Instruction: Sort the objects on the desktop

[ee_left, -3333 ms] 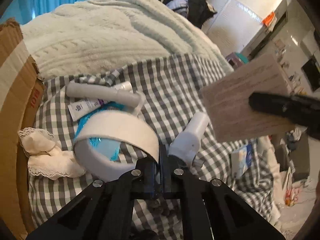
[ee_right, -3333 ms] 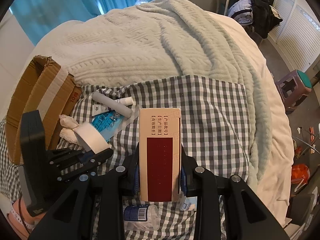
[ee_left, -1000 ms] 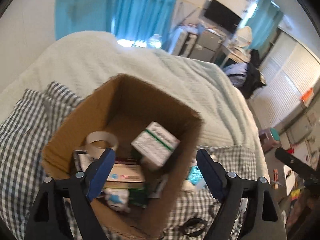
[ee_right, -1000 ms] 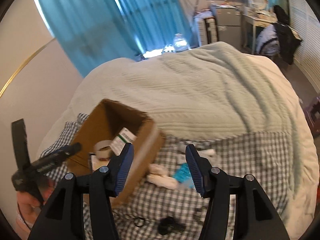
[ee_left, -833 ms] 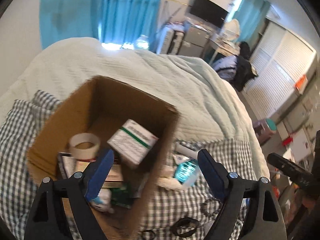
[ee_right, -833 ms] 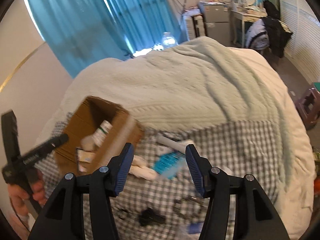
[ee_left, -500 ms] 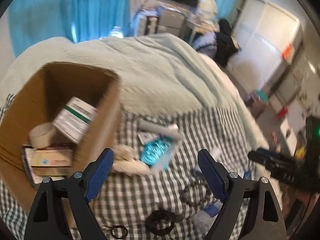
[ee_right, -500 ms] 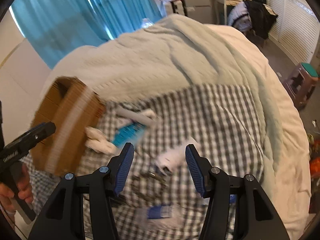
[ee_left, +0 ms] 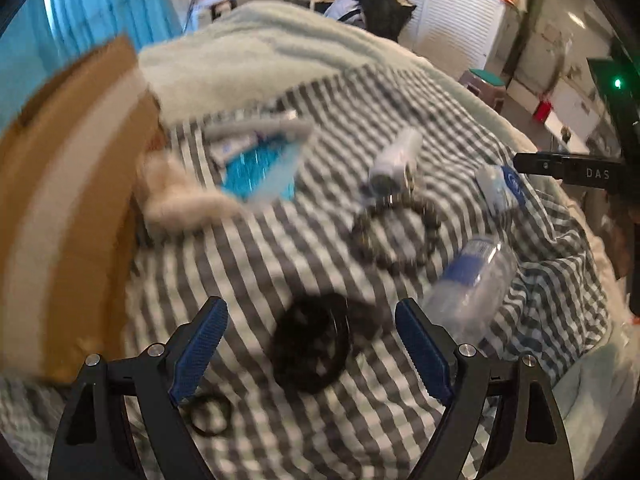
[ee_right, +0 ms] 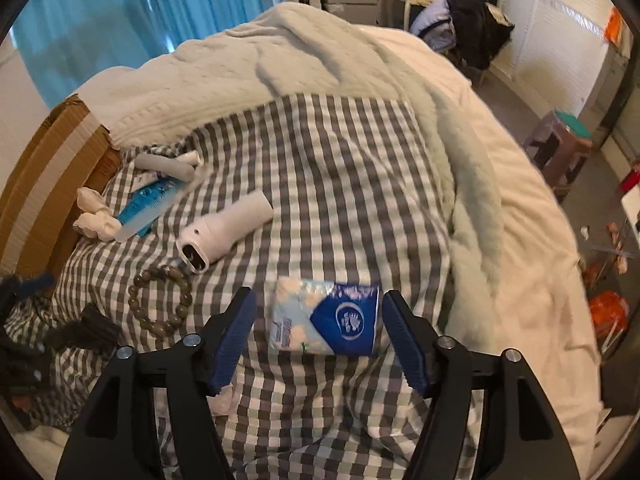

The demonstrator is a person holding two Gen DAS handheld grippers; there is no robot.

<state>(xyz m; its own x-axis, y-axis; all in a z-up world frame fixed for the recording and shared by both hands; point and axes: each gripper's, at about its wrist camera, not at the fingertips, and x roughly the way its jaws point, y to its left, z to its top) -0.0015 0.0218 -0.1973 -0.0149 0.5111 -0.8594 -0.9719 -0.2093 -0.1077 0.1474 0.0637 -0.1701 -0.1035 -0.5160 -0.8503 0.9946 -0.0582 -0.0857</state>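
My left gripper [ee_left: 310, 306] is open and low over the checked cloth [ee_left: 280, 248], with a black hair scrunchie [ee_left: 308, 348] lying between its jaws, untouched. A small black hair ring [ee_left: 206, 414] lies by its left finger. My right gripper [ee_right: 319, 295] is over a blue and white tissue pack [ee_right: 326, 316]. Its jaws are opening, and the pack lies between them on the cloth with a gap on each side. The cardboard box [ee_left: 60, 208] stands at the left, also in the right wrist view [ee_right: 40, 184].
On the cloth lie a bead bracelet [ee_right: 162, 300], a white handheld device [ee_right: 224, 232], a blue comb pack [ee_right: 148, 204], a white lacy cloth [ee_right: 94, 216], a grey tube [ee_right: 164, 166] and a clear plastic bottle [ee_left: 472, 284]. A pale green blanket [ee_right: 280, 52] covers the bed behind.
Both grippers have swung away from above the cardboard box, to the right and down over the checked cloth. The tape roll and carton held earlier are gone from the jaws. The right jaws stand wider.
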